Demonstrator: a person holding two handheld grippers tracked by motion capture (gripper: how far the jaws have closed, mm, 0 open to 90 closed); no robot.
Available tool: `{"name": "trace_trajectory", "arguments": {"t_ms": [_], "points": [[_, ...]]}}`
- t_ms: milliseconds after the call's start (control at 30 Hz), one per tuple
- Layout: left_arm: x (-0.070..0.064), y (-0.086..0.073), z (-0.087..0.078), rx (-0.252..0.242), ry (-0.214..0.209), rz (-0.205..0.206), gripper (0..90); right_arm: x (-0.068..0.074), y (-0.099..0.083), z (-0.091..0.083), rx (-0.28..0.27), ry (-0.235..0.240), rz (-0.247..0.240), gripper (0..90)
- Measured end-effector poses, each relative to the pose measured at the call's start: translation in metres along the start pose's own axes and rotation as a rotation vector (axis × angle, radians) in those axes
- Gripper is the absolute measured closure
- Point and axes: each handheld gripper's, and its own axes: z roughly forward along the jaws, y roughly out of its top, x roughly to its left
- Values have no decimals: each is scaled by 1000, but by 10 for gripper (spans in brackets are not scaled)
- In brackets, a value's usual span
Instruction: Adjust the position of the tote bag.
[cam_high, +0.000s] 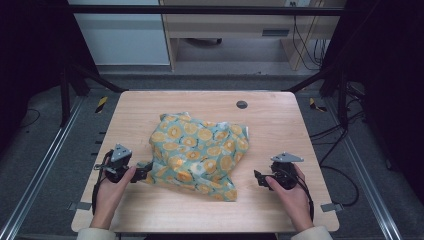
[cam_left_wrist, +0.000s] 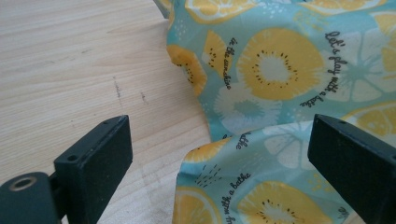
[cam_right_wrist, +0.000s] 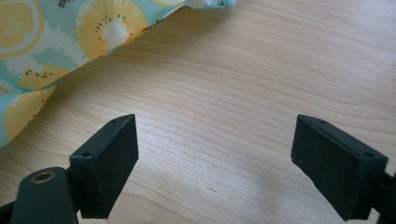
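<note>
Left tongs (cam_high: 141, 172), released, straddle the fruit-print cloth's (cam_high: 200, 150) 9 o'clock edge, apparently for grasping; right tongs (cam_high: 258, 178), released, wait over bare counter (cam_high: 280, 115).

Grey floor (cam_high: 45, 150), wooden cabinet (cam_high: 235, 22) behind

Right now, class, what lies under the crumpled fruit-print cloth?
Wooden table shows all around the cloth and beneath its lifted edge by the left gripper. Whatever lies under the heaped middle is covered.
</note>
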Motion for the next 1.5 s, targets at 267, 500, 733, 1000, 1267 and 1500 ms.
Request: {"name": "trace_trajectory", "arguments": {"t_ms": [267,500,733,1000,1267,1500], "points": [[1,-1,0,11,3,-4,67,-3,1,2,3,25,32,149],[0,-1,1,15,6,-2,67,-4,3,0,1,39,39,155],[0,-3,-3,7,11,-4,67,1,20,-2,-18,54,12,161],[-3,-4,-5,12,11,8,68,1,55,8,-28,79,0,178],[-6,-3,-6,5,10,20,68,6,103,28,-12,76,-9,132],[-5,-4,-6,6,11,13,68,8,133,56,18,49,-8,97]]}}
